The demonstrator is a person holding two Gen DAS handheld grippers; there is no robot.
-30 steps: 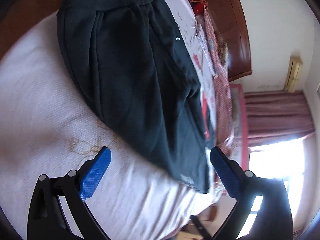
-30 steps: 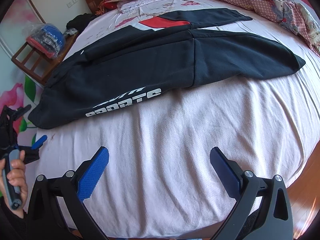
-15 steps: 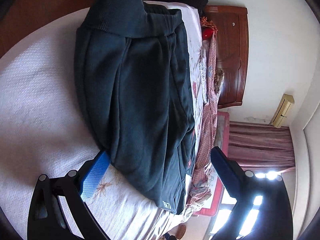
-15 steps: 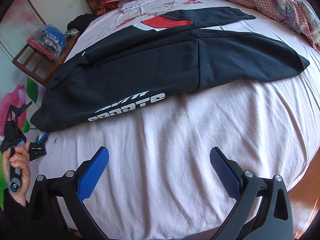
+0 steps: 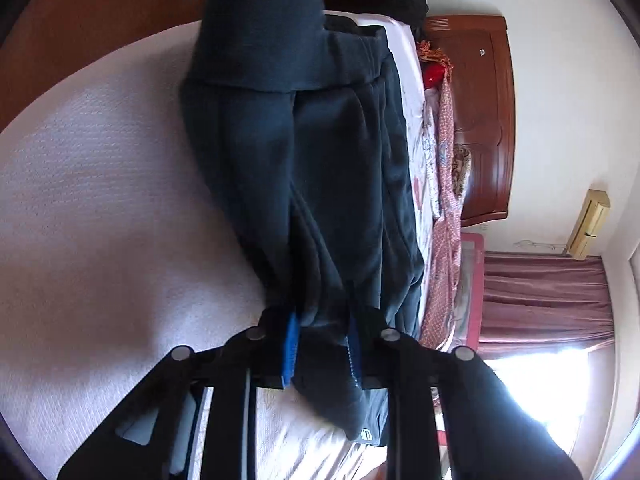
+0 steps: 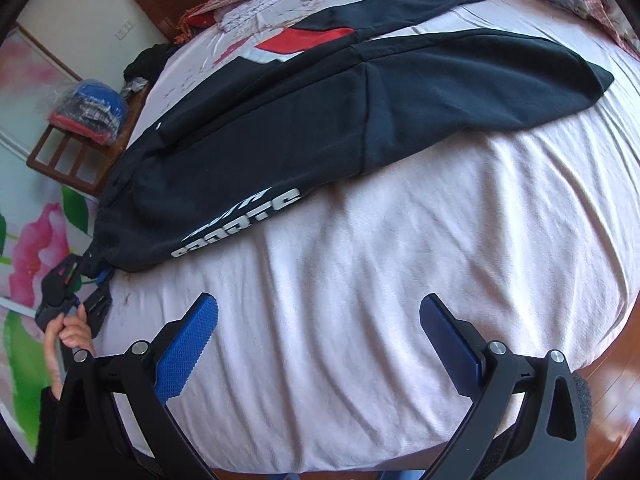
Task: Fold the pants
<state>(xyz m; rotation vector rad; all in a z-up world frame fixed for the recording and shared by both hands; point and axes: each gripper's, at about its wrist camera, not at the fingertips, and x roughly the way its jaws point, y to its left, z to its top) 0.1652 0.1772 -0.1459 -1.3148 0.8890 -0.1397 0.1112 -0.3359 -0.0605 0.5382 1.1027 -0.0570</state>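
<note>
Left tongs (image 5: pixel 322 346) newly clenched on one pair of pants (image 6: pixel 320 128); right tongs (image 6: pixel 318 344) agape.

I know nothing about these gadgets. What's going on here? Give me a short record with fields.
surface: bed with pink sheet
garment: black pants laid out flat, white lettering near one end
left tool: shut on the pants' end at the bed edge
right tool: open, above bare sheet, touching nothing
nearby: second dark garment with red patch beyond the pants
</note>
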